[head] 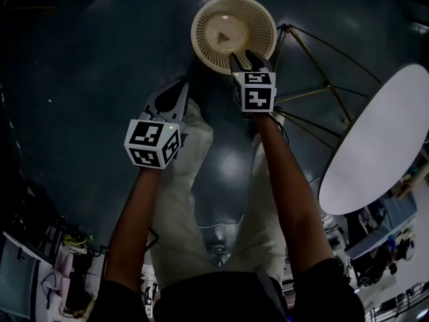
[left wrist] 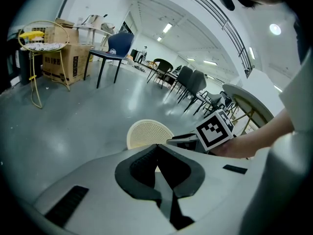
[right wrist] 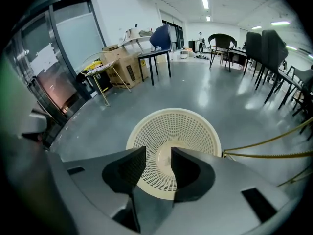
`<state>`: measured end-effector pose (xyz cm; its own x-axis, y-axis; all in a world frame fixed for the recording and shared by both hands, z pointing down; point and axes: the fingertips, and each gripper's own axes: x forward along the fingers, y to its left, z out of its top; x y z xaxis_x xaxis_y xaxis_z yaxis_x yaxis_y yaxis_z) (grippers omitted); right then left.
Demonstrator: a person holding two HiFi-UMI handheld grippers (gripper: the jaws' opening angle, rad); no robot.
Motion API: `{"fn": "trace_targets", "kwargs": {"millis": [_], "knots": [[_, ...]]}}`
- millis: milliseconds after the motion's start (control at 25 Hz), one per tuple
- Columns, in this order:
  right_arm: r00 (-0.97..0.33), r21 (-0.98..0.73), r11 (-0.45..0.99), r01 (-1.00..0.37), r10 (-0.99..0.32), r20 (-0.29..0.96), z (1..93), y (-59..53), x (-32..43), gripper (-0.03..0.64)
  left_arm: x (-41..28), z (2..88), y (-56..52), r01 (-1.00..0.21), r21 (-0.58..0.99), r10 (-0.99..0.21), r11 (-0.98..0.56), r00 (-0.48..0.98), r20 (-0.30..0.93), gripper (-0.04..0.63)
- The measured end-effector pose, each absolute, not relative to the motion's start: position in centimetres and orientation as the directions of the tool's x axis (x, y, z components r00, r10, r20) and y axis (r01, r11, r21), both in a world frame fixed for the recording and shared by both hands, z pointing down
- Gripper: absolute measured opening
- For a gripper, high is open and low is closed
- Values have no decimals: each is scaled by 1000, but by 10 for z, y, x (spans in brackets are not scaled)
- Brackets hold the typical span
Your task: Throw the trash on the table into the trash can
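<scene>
Your right tool (right wrist: pixel 158 153) hangs over the near rim of the trash can (head: pixel 233 32), a cream, perforated, round basket standing on the grey floor (head: pixel 80 79). Its jaws stand apart with nothing between them, and through the gap you look straight down into the can. A small piece of trash (right wrist: pixel 168 159) lies on the bottom of the can, close to the middle; I cannot tell what it is made of.

Your left tool (left wrist: pixel 156 148) is held nearer to you and to the left of the right one, above bare floor and short of the can. Its jaws are together at the tips and hold nothing. In the left gripper view the can shows just beyond those tips, with the right tool's marker cube to its right.

The surface (head: pixel 379 139), a white oval tabletop, lies to the right of the can and well apart from it. Thin gold-coloured rods (head: pixel 315 72) run from beside the can's right edge toward the surface. The part of the tabletop that you can see carries nothing.

Far off on the left stand cardboard boxes (left wrist: pixel 61 50) and a blue chair (left wrist: pixel 115 48).
</scene>
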<state>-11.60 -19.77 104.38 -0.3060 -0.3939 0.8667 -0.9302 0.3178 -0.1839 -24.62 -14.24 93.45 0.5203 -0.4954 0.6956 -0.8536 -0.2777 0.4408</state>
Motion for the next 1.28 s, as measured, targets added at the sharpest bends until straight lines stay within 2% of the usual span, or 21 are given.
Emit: {"fn": "trace_targets", "kwargs": {"millis": [320,440,800,1280], "knots": [[-295,-165,312,-936,-433,852,997,-196,-108,69,-235,902,-144,-852,437,-513,-288,523,681,15],[-296,-172,299,-939,-443,846,975,-192,-105,49,-231,885,-146,-852,443,-524,-279,521,673,15],[-327,-162,350,-923,-490,808,883,-182,-100,21,-214,810,-155,-851,423,-561,-312,525,640,15],[-379,-182,385,-905,-531,758,734,-168,-83,20,-183,680,-150,-858,374,-596,-353,514,617,15]]}}
